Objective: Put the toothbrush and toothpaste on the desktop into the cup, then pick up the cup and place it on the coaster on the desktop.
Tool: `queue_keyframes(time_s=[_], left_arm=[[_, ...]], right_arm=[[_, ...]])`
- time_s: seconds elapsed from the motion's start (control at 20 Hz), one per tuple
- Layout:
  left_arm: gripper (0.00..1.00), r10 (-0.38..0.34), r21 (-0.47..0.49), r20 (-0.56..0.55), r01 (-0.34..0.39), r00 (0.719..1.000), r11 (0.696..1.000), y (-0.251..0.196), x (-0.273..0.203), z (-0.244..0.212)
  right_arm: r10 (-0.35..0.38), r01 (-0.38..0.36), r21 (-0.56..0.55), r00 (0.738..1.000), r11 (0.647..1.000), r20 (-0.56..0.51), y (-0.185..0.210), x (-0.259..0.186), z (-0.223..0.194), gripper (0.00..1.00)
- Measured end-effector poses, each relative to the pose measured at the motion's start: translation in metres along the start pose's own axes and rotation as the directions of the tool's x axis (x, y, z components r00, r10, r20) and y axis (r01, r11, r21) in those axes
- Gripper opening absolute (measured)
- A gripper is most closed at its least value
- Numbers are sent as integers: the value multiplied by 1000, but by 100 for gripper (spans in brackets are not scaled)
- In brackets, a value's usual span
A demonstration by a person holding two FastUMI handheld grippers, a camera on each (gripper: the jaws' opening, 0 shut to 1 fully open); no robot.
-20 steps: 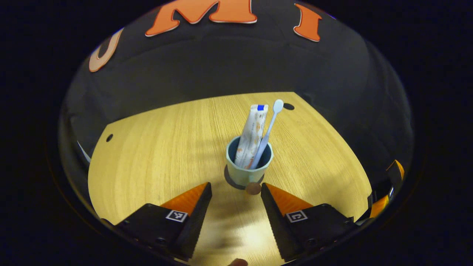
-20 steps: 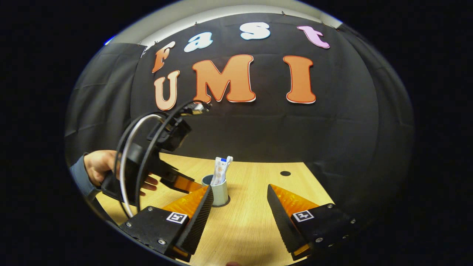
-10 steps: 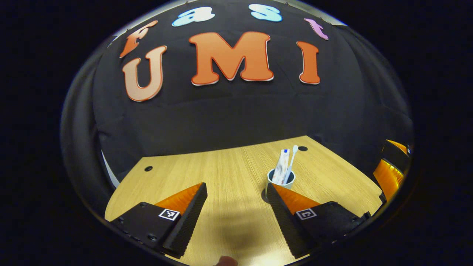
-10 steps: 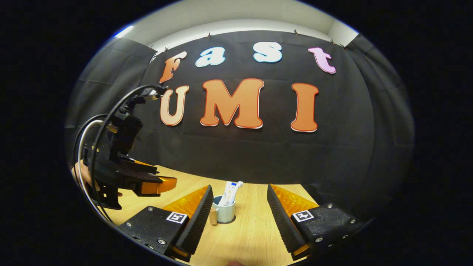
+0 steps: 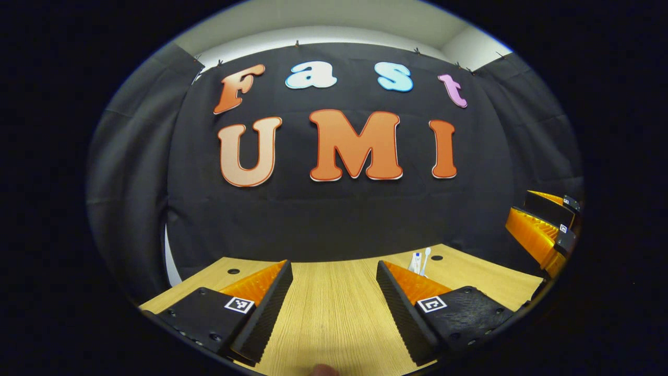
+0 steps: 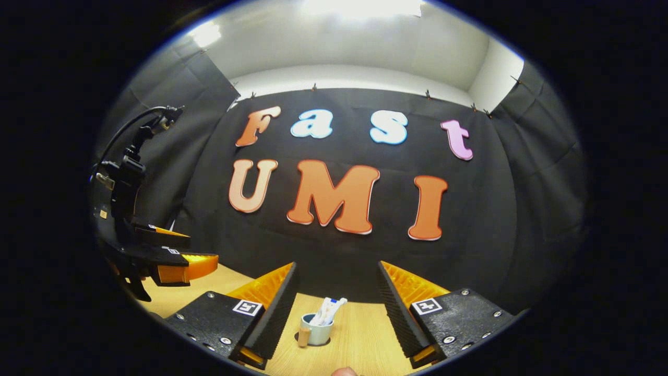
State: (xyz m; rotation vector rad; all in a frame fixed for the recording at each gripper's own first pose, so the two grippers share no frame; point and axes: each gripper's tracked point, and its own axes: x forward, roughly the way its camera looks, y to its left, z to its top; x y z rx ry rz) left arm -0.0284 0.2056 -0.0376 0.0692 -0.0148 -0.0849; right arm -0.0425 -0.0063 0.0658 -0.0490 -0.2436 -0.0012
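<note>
In the right gripper view a pale cup (image 6: 318, 333) with a small wooden handle (image 6: 302, 337) stands upright on the wooden table (image 6: 365, 339). A dark coaster (image 6: 326, 342) shows as a sliver under it. The toothpaste tube (image 6: 327, 313) and the white toothbrush (image 6: 339, 303) lean inside the cup. My right gripper (image 6: 337, 266) hangs open well above and short of the cup. My left gripper (image 5: 333, 266) is open over bare table, holding nothing. In its view the toothpaste (image 5: 416, 262) and toothbrush (image 5: 426, 255) tops peek out behind one finger.
The left gripper (image 6: 172, 263) with its looping cables hangs at the left in the right gripper view. The right gripper (image 5: 540, 230) sits at the far right in the left gripper view. The table (image 5: 334, 313) has small holes (image 5: 233, 271) near its back corners.
Both grippers have drawn back from the cup and tilted upward, so more wall shows. The cup with toothpaste and toothbrush has stayed in place on the coaster.
</note>
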Motion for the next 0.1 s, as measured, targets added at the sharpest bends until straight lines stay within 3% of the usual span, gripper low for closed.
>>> queue_keyframes(time_s=[0.05,0.1], left_arm=[[99,12,5,16,-12,1000,1000,5,0,2],[97,26,8,32,-26,999,1000,10,-1,4]], right_arm=[[2,-2,-17,1000,1000,16,-3,0,-3,93],[3,-3,-35,1000,999,18,-3,1,-5,90]])
